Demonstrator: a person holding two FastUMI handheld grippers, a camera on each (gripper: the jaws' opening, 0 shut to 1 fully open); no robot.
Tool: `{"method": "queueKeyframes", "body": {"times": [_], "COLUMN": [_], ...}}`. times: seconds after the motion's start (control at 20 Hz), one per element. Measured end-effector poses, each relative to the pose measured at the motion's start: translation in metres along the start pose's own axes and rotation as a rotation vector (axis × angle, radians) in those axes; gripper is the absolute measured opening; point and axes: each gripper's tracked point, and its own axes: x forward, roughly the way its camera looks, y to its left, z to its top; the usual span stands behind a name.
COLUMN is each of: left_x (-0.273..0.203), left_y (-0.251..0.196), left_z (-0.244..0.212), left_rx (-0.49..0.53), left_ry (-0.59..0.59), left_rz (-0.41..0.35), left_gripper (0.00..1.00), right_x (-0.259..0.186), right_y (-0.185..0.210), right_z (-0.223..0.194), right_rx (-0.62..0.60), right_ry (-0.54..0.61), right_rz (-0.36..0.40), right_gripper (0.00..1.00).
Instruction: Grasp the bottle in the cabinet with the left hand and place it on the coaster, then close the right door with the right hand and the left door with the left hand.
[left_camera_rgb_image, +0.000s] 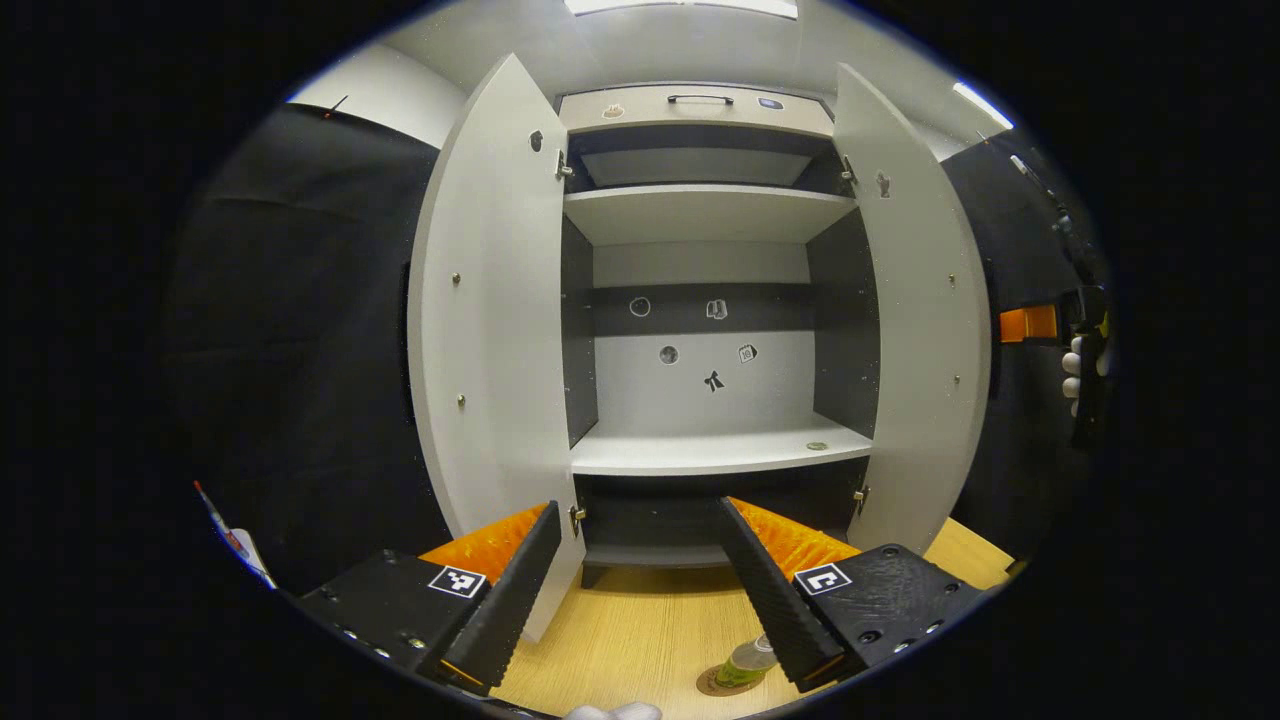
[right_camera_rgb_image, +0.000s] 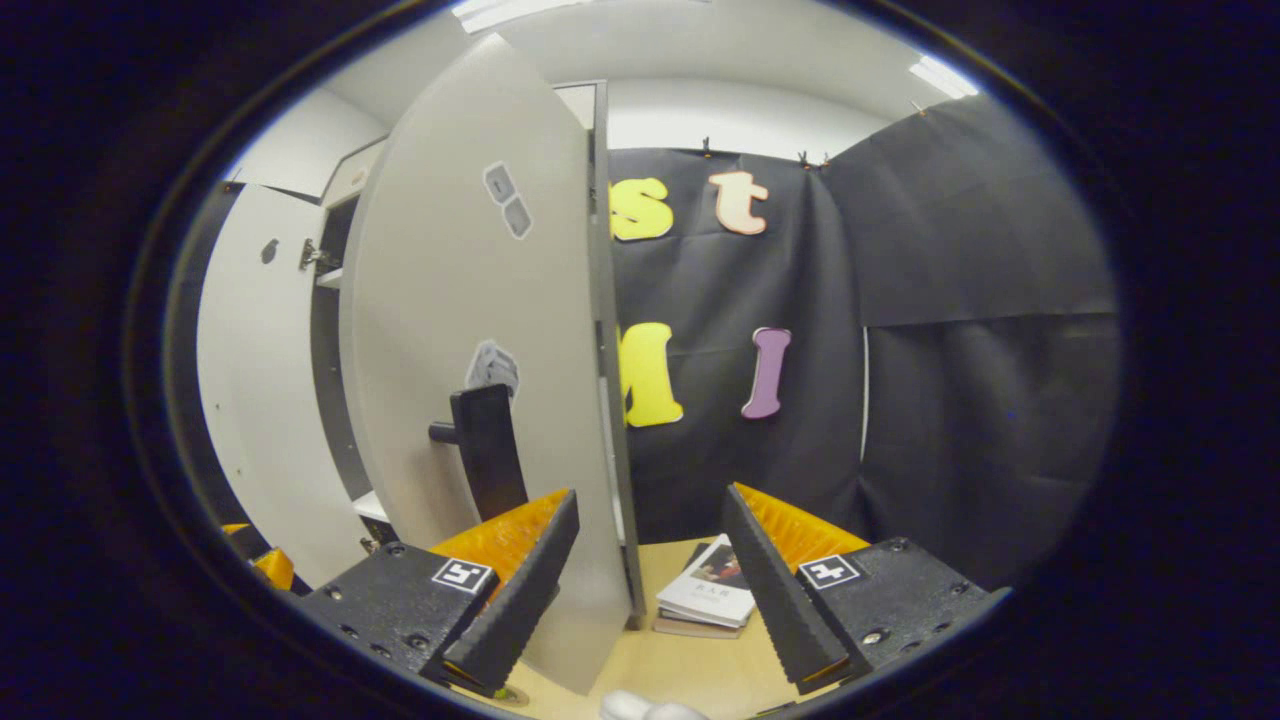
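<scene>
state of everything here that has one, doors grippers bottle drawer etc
left door: open, swung wide
right door: open, its edge between the right gripper's fingers
bottle: upright on the coaster, out of the cabinet
cabinet shelves: no bottle on them
top drawer: shut
left gripper: open, holding nothing
right gripper: open, not clamped on the door
books: closed, stacked flat on the table

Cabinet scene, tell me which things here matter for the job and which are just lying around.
For the job:
bottle, standing on the coaster
right door, open
left door, open
left gripper, open
right gripper, open, at the right door's edge

Just lying about:
books on the table
stickers on the cabinet's back wall
</scene>
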Motion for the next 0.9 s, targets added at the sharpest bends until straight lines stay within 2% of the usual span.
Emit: {"method": "queueKeyframes", "body": {"times": [0.2, 0.4, 0.55, 0.7, 0.9], "left_x": [0.000, -0.002, -0.003, -0.003, 0.002], "left_y": [0.000, 0.005, 0.012, 0.025, 0.065], "left_z": [0.000, 0.002, 0.007, 0.009, 0.022], "left_rx": [-0.013, -0.002, -0.008, -0.016, 0.010], "left_ry": [0.002, -0.006, -0.023, -0.025, -0.054], "left_rz": [-0.001, 0.006, 0.008, 0.018, 0.072], "left_gripper": [0.96, 0.96, 0.96, 0.96, 0.96], "right_x": [0.010, 0.000, -0.013, -0.017, -0.024], "right_y": [0.048, 0.107, 0.117, 0.126, 0.127], "right_z": [-0.002, -0.025, -0.029, -0.033, -0.043], "right_rx": [-0.058, -0.138, -0.180, -0.163, -0.157], "right_ry": [0.005, 0.046, 0.043, 0.059, 0.076], "right_rz": [0.095, 0.292, 0.328, 0.342, 0.339], "right_gripper": [0.96, 0.96, 0.97, 0.97, 0.96]}}
